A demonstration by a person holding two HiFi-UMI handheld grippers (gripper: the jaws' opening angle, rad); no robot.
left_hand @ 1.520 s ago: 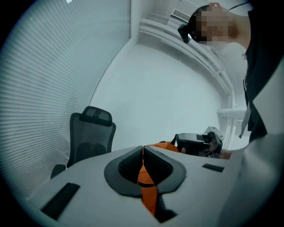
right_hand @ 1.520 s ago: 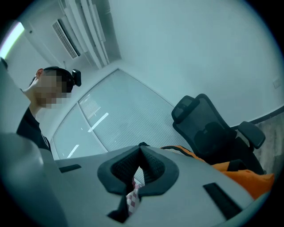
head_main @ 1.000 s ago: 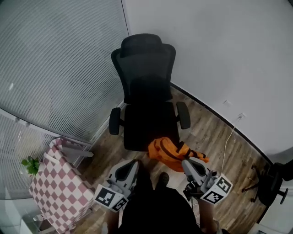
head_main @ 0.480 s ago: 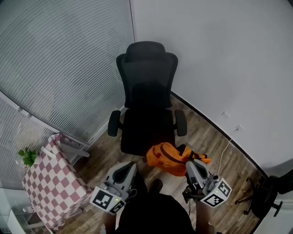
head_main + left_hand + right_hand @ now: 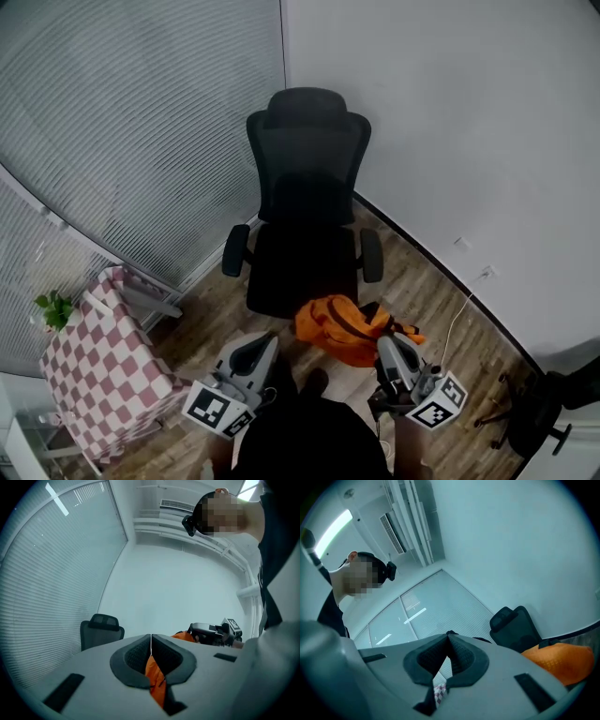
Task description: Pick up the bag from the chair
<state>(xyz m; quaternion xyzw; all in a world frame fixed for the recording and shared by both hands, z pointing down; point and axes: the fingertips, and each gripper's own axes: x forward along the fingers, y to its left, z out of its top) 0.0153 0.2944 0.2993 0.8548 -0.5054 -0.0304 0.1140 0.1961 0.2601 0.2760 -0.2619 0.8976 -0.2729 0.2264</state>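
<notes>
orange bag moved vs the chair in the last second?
No: the orange bag still overlaps the front right seat corner of the office chair.

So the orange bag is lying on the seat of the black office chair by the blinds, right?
Not quite. The orange bag is off the seat, in front of the black office chair by the blinds, close to the left gripper and the right gripper. The head view shows it.
</notes>
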